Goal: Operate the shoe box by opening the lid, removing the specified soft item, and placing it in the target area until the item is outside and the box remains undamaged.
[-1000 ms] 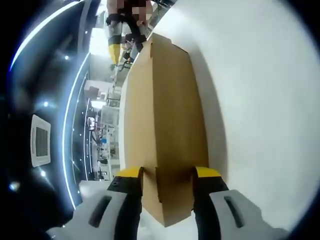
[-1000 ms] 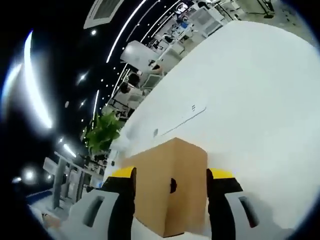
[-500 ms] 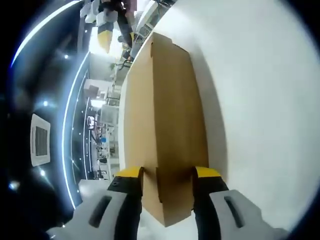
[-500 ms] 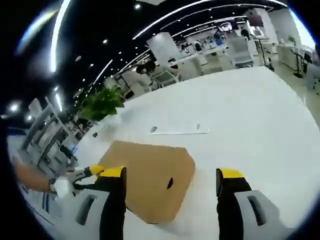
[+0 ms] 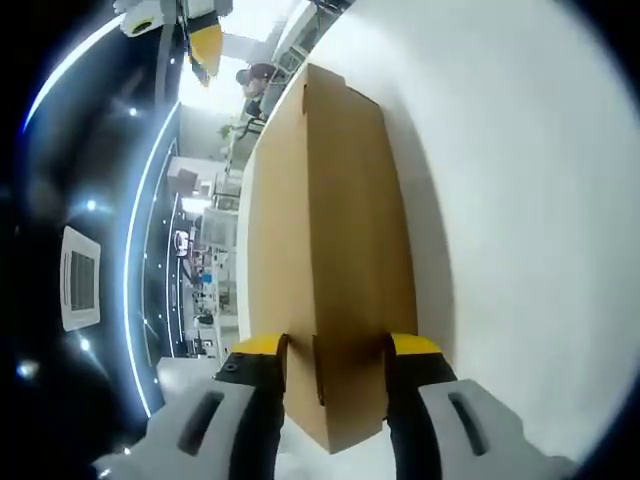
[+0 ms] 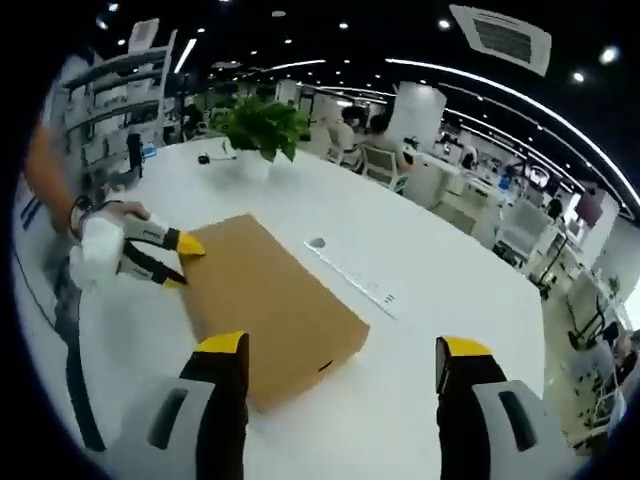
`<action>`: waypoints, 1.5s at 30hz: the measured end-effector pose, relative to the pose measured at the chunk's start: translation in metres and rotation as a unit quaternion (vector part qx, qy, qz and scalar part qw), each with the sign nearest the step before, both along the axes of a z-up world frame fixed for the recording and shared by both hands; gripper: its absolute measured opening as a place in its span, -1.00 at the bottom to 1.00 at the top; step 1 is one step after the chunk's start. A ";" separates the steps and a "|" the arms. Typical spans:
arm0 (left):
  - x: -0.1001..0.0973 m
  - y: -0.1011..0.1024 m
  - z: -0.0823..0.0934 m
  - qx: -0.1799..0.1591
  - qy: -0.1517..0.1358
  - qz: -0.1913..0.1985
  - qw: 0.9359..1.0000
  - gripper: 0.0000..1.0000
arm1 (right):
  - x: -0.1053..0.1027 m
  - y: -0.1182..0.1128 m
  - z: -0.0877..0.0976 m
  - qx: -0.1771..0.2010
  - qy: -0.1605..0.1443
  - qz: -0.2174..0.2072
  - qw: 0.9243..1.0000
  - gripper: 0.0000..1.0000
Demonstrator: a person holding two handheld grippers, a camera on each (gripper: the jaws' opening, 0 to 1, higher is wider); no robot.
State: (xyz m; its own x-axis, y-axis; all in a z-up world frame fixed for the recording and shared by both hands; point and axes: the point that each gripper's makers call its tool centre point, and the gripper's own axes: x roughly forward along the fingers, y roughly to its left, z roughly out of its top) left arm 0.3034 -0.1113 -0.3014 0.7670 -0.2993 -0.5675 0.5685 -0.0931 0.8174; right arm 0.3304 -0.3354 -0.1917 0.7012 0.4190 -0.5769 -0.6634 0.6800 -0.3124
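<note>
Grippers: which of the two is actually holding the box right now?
The left gripper: its jaws clamp one end of the box. The right gripper is wide open and above the box, touching nothing.

Box: my left fingers cover part of its near end; lid shut, contents hidden from me. Right gripper: cut by the top edge, state unreadable. Person's arm: cut at the edge. Background desks: too small to read.

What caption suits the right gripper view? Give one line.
Right gripper open above closed shoe box; left gripper clamps its far end.
</note>
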 end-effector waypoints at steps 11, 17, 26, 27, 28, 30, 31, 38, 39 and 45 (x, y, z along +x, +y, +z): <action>-0.001 0.000 0.000 0.000 0.000 0.004 1.000 -0.24 | -0.030 0.045 -0.009 -0.122 -0.074 0.084 0.986 0.53; -0.001 0.000 0.001 -0.001 0.002 0.003 1.000 -0.24 | -0.050 0.069 -0.032 -0.178 -0.090 0.112 0.973 0.53; -0.002 -0.001 0.001 -0.002 0.003 0.003 1.000 -0.24 | -0.051 0.079 -0.071 -0.261 -0.098 0.128 0.952 0.48; -0.002 -0.001 0.001 -0.002 0.003 0.003 1.000 -0.24 | -0.050 0.080 -0.073 -0.263 -0.099 0.128 0.951 0.47; -0.002 -0.001 0.001 -0.002 0.003 0.003 1.000 -0.24 | -0.049 0.084 -0.076 -0.263 -0.104 0.129 0.951 0.47; -0.002 -0.001 0.001 -0.003 0.003 0.002 1.000 -0.24 | -0.046 0.086 -0.080 -0.273 -0.107 0.130 0.947 0.46; -0.002 -0.001 0.001 -0.003 0.003 0.002 1.000 -0.24 | -0.043 0.087 -0.081 -0.276 -0.112 0.131 0.946 0.45; -0.002 -0.002 0.001 -0.002 0.004 0.002 1.000 -0.24 | -0.035 0.089 -0.092 -0.299 -0.117 0.133 0.937 0.32; -0.001 -0.002 0.001 -0.002 0.004 0.003 1.000 -0.24 | -0.034 0.089 -0.094 -0.301 -0.115 0.134 0.937 0.30; -0.001 -0.002 0.001 -0.003 0.004 0.003 1.000 -0.24 | -0.029 0.085 -0.095 -0.313 -0.122 0.130 0.933 0.20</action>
State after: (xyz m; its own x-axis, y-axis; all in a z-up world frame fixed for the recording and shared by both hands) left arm 0.3020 -0.1130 -0.3004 0.7642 -0.2988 -0.5716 0.5752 -0.0852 0.8135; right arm 0.3009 -0.2502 -0.2863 0.7652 0.2266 -0.6025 -0.6378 0.1397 -0.7574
